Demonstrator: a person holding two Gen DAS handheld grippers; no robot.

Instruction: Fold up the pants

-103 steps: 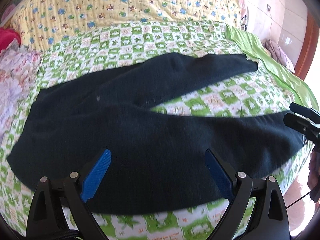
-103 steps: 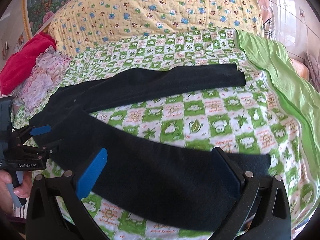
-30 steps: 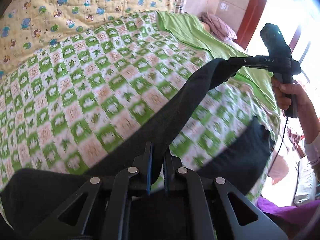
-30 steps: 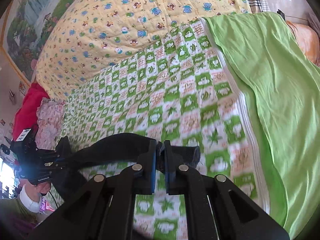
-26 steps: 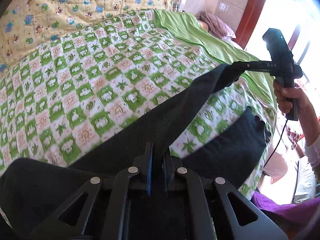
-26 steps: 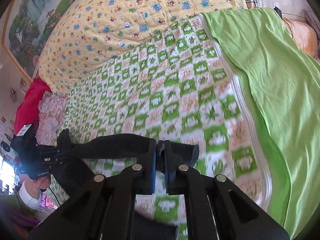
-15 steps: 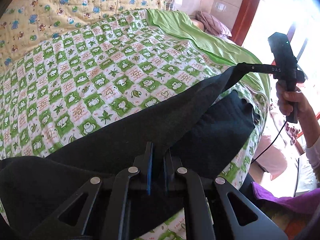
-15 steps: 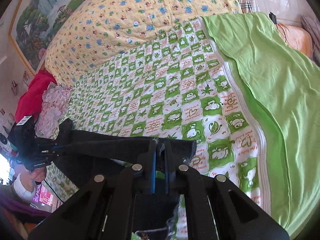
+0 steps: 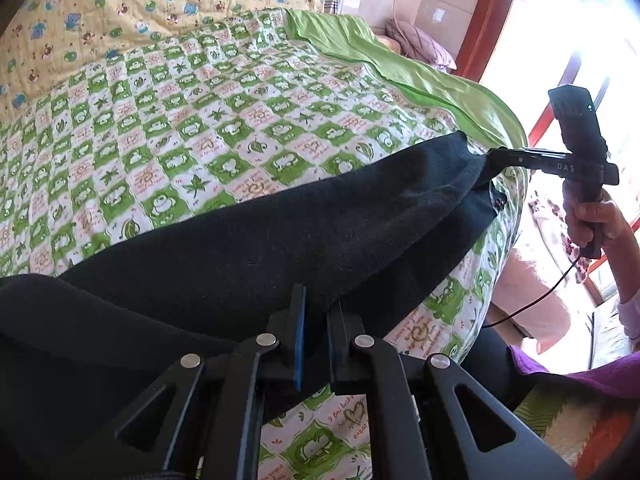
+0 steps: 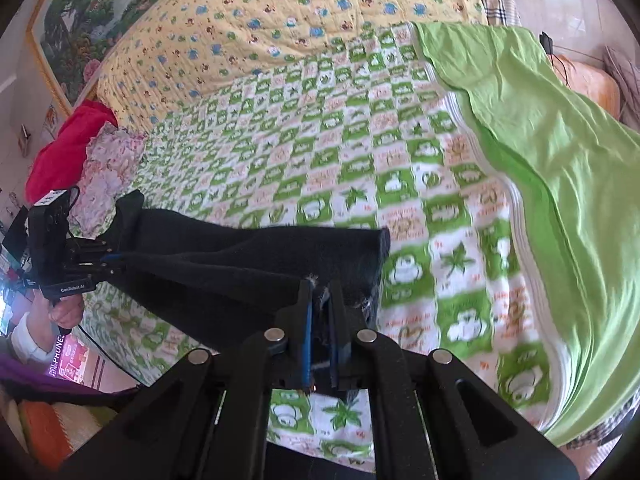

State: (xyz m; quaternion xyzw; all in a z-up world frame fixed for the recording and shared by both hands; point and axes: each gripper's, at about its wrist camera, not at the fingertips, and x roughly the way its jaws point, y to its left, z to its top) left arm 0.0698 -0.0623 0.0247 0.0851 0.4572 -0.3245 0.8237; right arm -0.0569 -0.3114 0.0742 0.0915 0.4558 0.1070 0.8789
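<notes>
Two grippers clamp dark pants [image 9: 280, 240] above the bed's [image 9: 200, 128] near edge | left gripper [image 9: 316, 312] pinched on the waist end, right gripper [image 10: 320, 300] on the leg hem | upper leg hangs over the lower | judgement: lower both ends evenly, edges matched, before letting go

Both grippers are black, angular linkages with round silver rivets at the joints and blue pads lining the fingers [image 9: 299, 344]. The right gripper [image 9: 490, 157] carries white "DAS" lettering, the left gripper [image 10: 108, 258] a "GenRobot.AI" mark. Thin black cables trail from the handles. The wrists show white cuffs.
</notes>
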